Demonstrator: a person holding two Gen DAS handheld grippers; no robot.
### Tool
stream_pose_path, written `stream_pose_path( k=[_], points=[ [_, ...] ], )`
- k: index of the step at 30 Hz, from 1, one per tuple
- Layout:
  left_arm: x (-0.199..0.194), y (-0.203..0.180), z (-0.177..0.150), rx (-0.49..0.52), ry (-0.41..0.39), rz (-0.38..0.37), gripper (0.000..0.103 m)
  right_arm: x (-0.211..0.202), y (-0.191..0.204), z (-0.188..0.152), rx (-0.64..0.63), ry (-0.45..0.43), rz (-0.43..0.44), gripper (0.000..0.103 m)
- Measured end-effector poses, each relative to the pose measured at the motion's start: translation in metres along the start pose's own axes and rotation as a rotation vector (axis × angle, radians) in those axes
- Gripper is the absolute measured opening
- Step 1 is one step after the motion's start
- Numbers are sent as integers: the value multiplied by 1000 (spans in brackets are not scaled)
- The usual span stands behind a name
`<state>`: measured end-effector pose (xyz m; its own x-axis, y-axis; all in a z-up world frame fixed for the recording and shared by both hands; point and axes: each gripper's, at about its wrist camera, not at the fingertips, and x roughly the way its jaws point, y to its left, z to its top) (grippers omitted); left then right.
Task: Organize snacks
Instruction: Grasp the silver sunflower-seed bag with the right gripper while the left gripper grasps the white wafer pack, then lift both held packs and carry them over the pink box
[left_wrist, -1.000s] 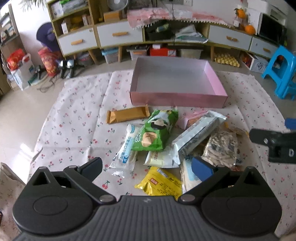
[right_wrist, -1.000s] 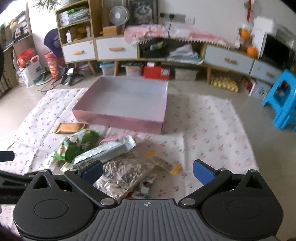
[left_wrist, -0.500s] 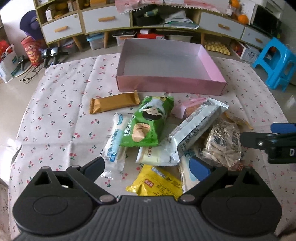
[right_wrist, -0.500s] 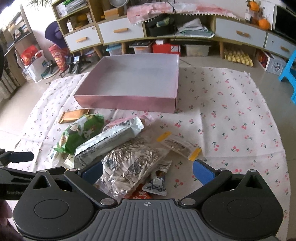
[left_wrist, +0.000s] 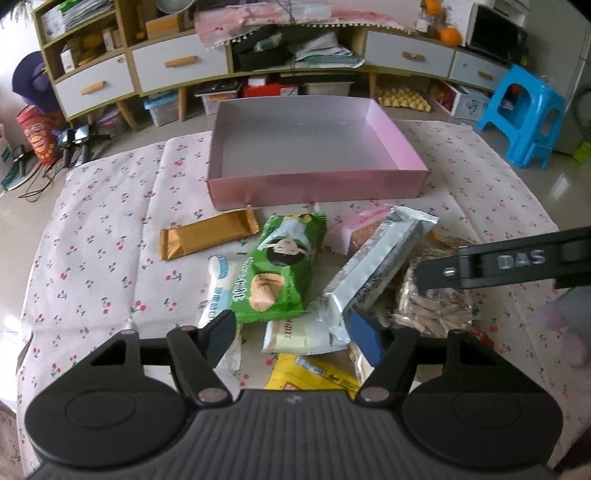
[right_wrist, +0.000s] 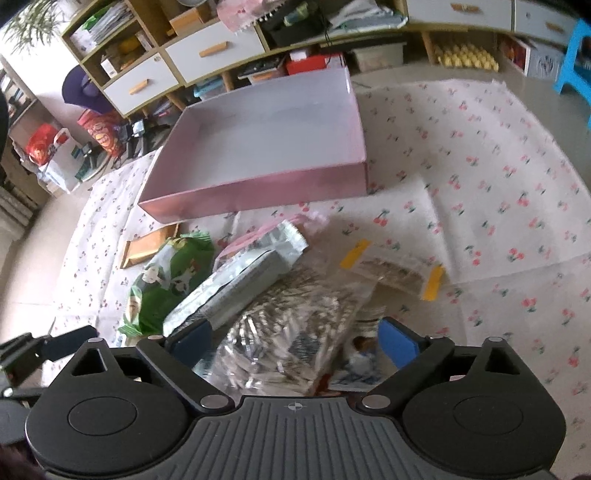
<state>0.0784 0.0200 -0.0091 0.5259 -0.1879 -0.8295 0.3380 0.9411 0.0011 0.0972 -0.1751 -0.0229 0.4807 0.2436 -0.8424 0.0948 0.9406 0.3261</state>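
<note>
Pink box (left_wrist: 314, 188) wall near snack pile (left_wrist: 280, 273); cloth (left_wrist: 96, 229) bare L.

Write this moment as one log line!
left hand-held gripper: closing over snack pile | right hand-held gripper: closing over seed bag | pink box: empty

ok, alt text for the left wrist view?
The left hand-held gripper, jaws closing, hangs over a pile of snack packets on a cherry-print cloth, a cream packet between its fingers. Behind sits an empty pink box.
</note>
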Motion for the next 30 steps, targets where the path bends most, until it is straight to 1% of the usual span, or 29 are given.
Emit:
stream_pose_path(
  k=[4,7,9,13,15,19,23,26,30],
  points=[
    [2,-3,2,39,-14,-13,56,10,7,0,20,20,7,89],
    [3,-6,2,78,-23,-14,55,16,9,0,29,25,-15,87],
    [5,-8,2,102,-26,-18,55,20,7,0,41,34,-16,81],
    [7,-15,2,140,-26,-56,50,21,4,0,64,31,-7,79],
    [8,-17,3,151,-25,-75,47,18,2,-1,72,26,1,72],
    [11,-23,6,177,-25,-117,41,11,-2,2,72,18,12,71],
    [19,-28,10,188,-10,-160,38,3,-6,4,65,5,8,71],
    [25,-33,12,200,1,-160,37,-3,-10,6,53,-5,4,71],
    [30,-35,18,194,8,-159,37,-4,-18,7,59,12,5,71]
  ],
)
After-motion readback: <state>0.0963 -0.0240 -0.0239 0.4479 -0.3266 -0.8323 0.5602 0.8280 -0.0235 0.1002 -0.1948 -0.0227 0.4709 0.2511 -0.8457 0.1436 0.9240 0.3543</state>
